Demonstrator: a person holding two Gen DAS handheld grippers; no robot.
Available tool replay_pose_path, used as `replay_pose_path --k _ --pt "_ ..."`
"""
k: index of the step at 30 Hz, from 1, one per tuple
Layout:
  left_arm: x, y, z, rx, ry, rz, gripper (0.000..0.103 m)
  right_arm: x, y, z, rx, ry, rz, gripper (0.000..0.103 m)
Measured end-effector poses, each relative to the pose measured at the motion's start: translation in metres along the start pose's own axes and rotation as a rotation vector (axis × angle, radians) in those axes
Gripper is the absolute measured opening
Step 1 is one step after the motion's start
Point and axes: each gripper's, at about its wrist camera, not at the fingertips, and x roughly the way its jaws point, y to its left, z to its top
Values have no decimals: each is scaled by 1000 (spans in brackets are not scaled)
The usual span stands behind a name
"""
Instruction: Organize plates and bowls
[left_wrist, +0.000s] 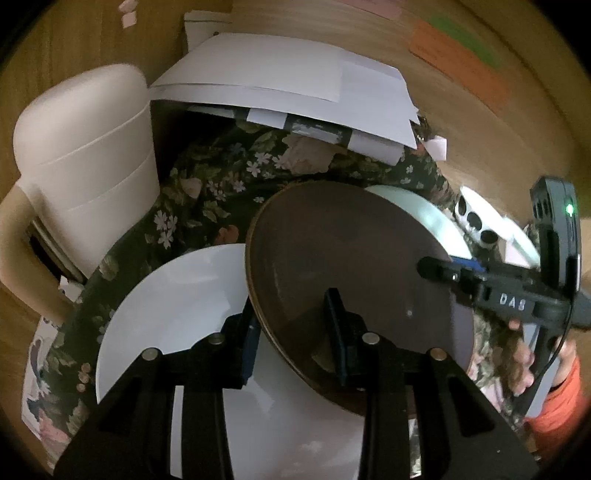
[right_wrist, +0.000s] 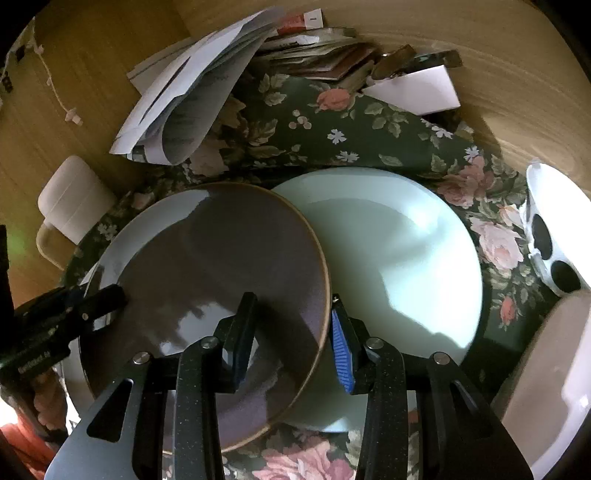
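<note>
A dark brown plate (left_wrist: 343, 266) is held tilted between both grippers, over a white plate (left_wrist: 166, 325) and beside a pale green plate (right_wrist: 399, 254). My left gripper (left_wrist: 295, 328) straddles the brown plate's left rim, one finger on each face, shut on it. My right gripper (right_wrist: 291, 332) straddles its right rim (right_wrist: 325, 280) with jaws apart on either side; I cannot tell if it clamps. The right gripper also shows in the left wrist view (left_wrist: 439, 267), and the left one in the right wrist view (right_wrist: 99, 299).
A dark floral cloth (right_wrist: 369, 122) covers the table. A white lidded container (left_wrist: 85, 166) stands at the left, papers (left_wrist: 280, 74) at the back. A white dish with black spots (right_wrist: 554, 229) and a pinkish dish (right_wrist: 546, 376) sit at the right.
</note>
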Motion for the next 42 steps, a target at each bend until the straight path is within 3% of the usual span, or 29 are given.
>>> replay_pose_path --k 18,42 --pt "-15 -26 -12 40 -30 -60 33 -57 -11 -30 53 -73 -37 34" --pt "-67 -75 -46 155 -70 -124 33 -130 -8 -89 109 -171 -103 34"
